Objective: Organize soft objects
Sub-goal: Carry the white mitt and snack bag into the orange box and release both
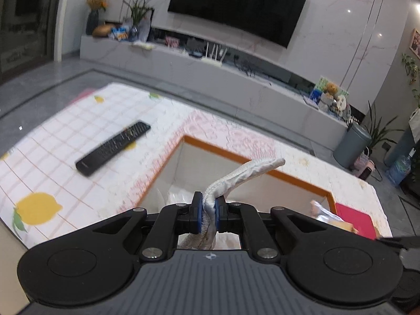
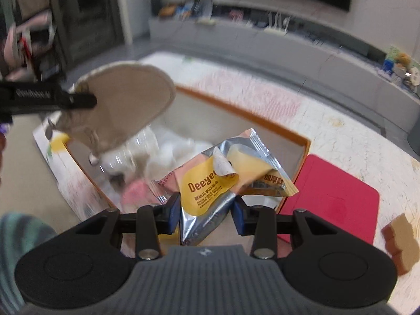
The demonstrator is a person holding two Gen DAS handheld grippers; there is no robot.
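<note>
I am holding my left gripper (image 1: 208, 211) clamped tight on a pale quilted fabric piece (image 1: 237, 176), its blue pads squeezing the cloth thin while the free end is sticking up and away over the box; from the right wrist view the same fabric (image 2: 126, 105) is showing as a broad beige oval hanging from the left tool's black finger at the left edge. My right gripper (image 2: 207, 212) is gripping a silver and yellow wet-wipes packet (image 2: 212, 183), its pads pressing on the crinkled lower end from both sides, with the peel-back flap curling open on top. Both items are hanging just above the orange-rimmed box (image 1: 244, 157), which is sitting on the table and already holding white, clear-wrapped and pink soft things, blurred so I cannot tell them apart. Just beside the box on its right a red flat mat (image 2: 333, 197) is lying on the tablecloth (image 1: 78, 120), and near the right edge a brown bread-shaped item (image 2: 399, 241) is resting. Farther left on the lemon-print cloth a black remote control (image 1: 113, 148) is lying well apart from the box. Beyond the table a long grey media bench (image 1: 183, 63) is running under a wall-mounted television (image 1: 239, 8).
</note>
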